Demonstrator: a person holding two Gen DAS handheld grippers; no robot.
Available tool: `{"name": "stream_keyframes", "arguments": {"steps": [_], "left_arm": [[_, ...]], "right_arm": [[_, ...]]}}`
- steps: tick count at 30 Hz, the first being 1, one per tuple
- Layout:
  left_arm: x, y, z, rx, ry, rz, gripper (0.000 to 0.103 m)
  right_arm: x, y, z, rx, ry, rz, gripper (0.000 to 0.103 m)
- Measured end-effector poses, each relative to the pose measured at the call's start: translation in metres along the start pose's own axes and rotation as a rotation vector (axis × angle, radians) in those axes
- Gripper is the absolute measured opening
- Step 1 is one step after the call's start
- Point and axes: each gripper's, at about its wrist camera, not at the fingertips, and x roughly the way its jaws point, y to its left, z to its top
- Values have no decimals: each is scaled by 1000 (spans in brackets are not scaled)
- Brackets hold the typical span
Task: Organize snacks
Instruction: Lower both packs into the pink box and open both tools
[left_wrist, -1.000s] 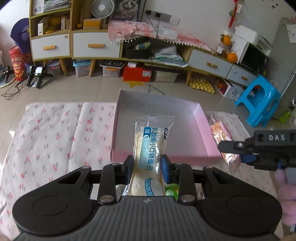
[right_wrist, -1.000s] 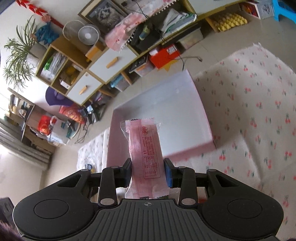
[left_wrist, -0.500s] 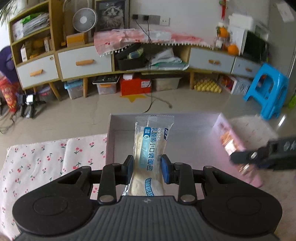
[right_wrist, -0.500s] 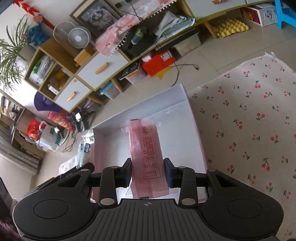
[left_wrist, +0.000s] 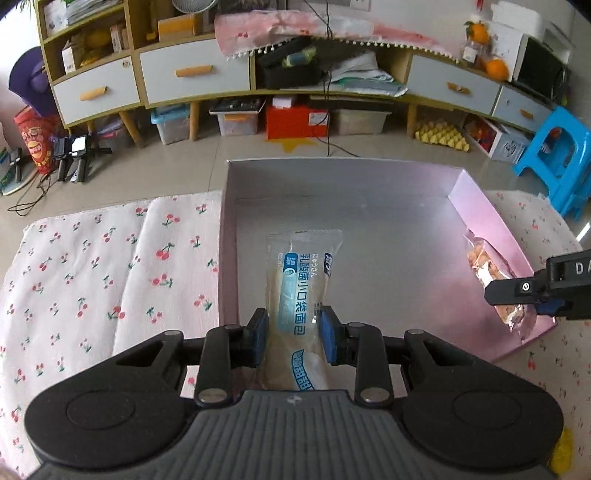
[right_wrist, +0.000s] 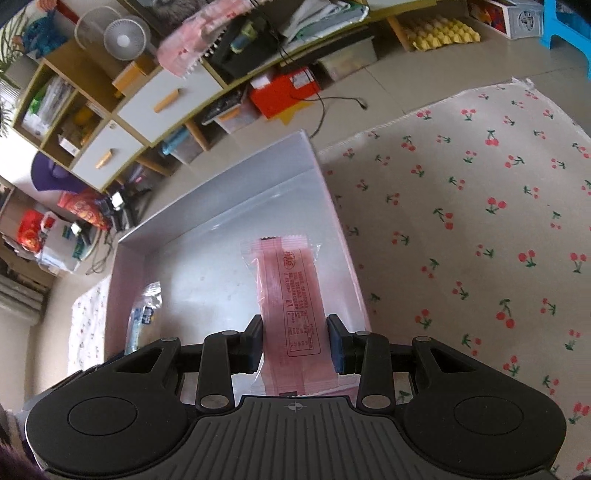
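A shallow pink box (left_wrist: 491, 221) with a grey floor lies on a cherry-print cloth (left_wrist: 92, 266). My left gripper (left_wrist: 293, 334) is shut on a clear bread packet with blue print (left_wrist: 301, 295), which hangs over the box's near left part. In the right wrist view my right gripper (right_wrist: 295, 345) is shut on a pink snack packet (right_wrist: 291, 295) above the box (right_wrist: 229, 206), near its right wall. The left wrist view shows the right gripper (left_wrist: 532, 291) at the box's right wall with its packet (left_wrist: 487, 266). The bread packet (right_wrist: 142, 317) shows at the box's left side.
The cloth (right_wrist: 480, 221) spreads to the right of the box. Beyond the cloth lies tiled floor, then a low cabinet with drawers (left_wrist: 192, 74), storage bins and a red box (left_wrist: 295, 118). A blue plastic stool (left_wrist: 557, 155) stands at the far right.
Both grippers have sunk toward the box and moved in over it, each keeping its packet. The box now fills more of both views.
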Motion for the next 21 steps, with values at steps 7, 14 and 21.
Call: {"name": "stream_keyframes", "arguments": {"steps": [7, 14, 21], "left_arm": [[-4, -4, -6, 6, 21, 11, 28], [-2, -4, -1, -5, -16, 7, 36], [-17, -10, 0, -4, -43, 11, 63]], "right_arm": [[2, 9, -5, -69, -1, -49, 35], [-2, 13, -4, -80, -26, 14, 37], [-20, 18, -7, -37, -37, 52, 52]]}}
